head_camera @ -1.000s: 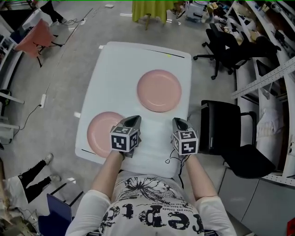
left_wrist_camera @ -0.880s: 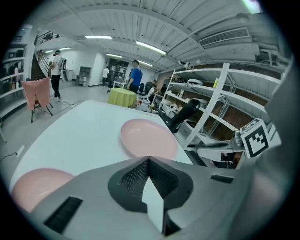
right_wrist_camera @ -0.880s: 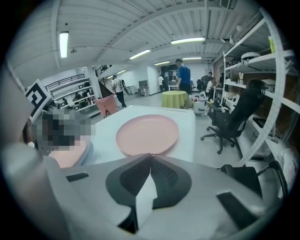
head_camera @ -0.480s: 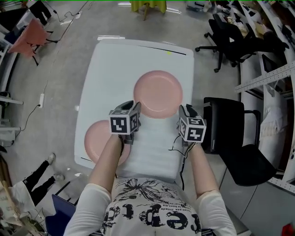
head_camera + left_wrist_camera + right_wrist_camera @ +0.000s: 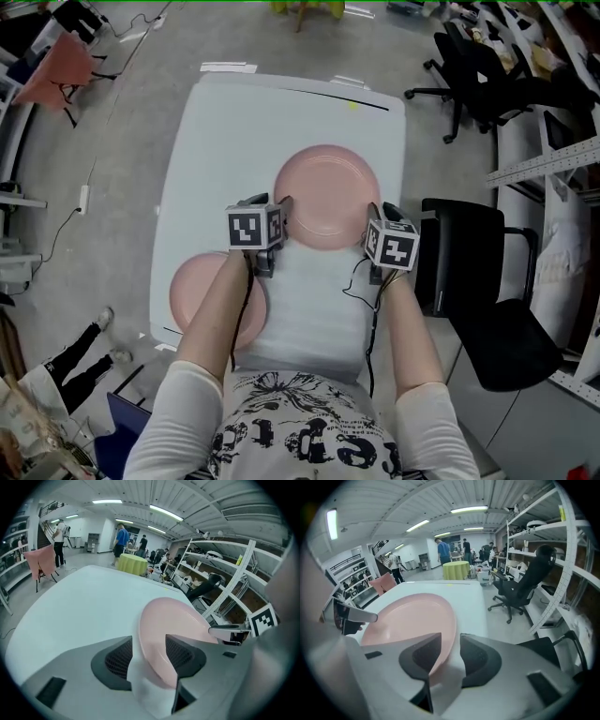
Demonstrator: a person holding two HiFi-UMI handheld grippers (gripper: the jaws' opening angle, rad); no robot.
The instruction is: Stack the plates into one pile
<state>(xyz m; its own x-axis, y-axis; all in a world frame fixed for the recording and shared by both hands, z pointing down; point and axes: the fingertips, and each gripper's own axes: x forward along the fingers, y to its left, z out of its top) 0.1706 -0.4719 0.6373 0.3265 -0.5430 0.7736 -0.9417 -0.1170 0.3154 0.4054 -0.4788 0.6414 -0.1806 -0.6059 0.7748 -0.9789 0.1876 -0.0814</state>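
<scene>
Two pink plates lie apart on the white table (image 5: 234,131). The far plate (image 5: 325,192) is at the centre, and the near plate (image 5: 202,300) at the front left is partly hidden by my left arm. My left gripper (image 5: 279,206) straddles the far plate's left rim (image 5: 159,634). Its jaws have just been opening and stand open around that rim, which its pads (image 5: 119,658) do not press. My right gripper (image 5: 382,212) sits at the plate's right rim (image 5: 440,634). Its jaws have also just been opening and stand open, with the rim between them.
A black office chair (image 5: 473,258) stands close to the table's right edge, with more chairs (image 5: 478,75) beyond it. A person's legs (image 5: 66,361) show on the floor at the lower left. Metal shelves (image 5: 562,550) line the right side of the room.
Both grippers have moved forward from the table's near edge to either side of the far plate. Their jaws were shut and now stand open around its rim.
</scene>
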